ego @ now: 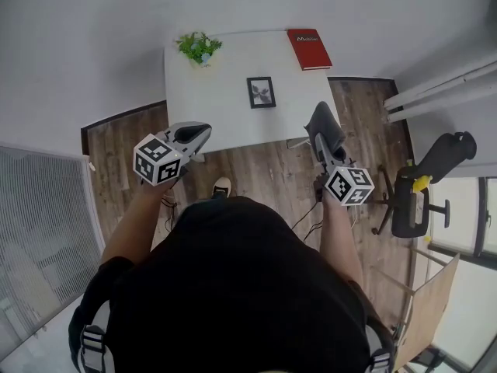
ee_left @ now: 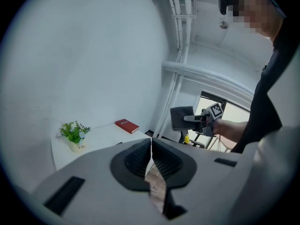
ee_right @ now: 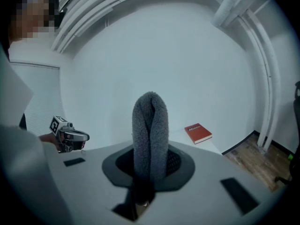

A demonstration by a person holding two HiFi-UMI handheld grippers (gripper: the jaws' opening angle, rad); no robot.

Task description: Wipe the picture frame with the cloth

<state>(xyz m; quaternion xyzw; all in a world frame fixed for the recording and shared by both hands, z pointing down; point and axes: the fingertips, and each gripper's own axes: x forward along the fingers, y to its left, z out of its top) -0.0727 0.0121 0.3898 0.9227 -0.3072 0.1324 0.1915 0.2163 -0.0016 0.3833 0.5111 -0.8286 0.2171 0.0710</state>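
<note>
The right gripper point(ee_right: 149, 165) has its jaws squeezed on a folded grey cloth point(ee_right: 150, 125), which sticks up between them in a loop. The left gripper point(ee_left: 151, 161) has its jaws pressed together with nothing in them. The picture frame point(ego: 261, 92) sits near the middle of the white table point(ego: 221, 119), well apart from both grippers, which hang over the wood floor point(ego: 256, 173) on the near side. The frame looks small and light, so a hard push with the cloth could slide it or tip it over. The cloth is held only at its bottom, so a long rub might pull it loose. There is bare table all around the frame. The plant point(ego: 199, 47) and red book point(ego: 308, 48) sit at the far corners by the wall. A chair point(ego: 419, 193) stands close on the right.
</note>
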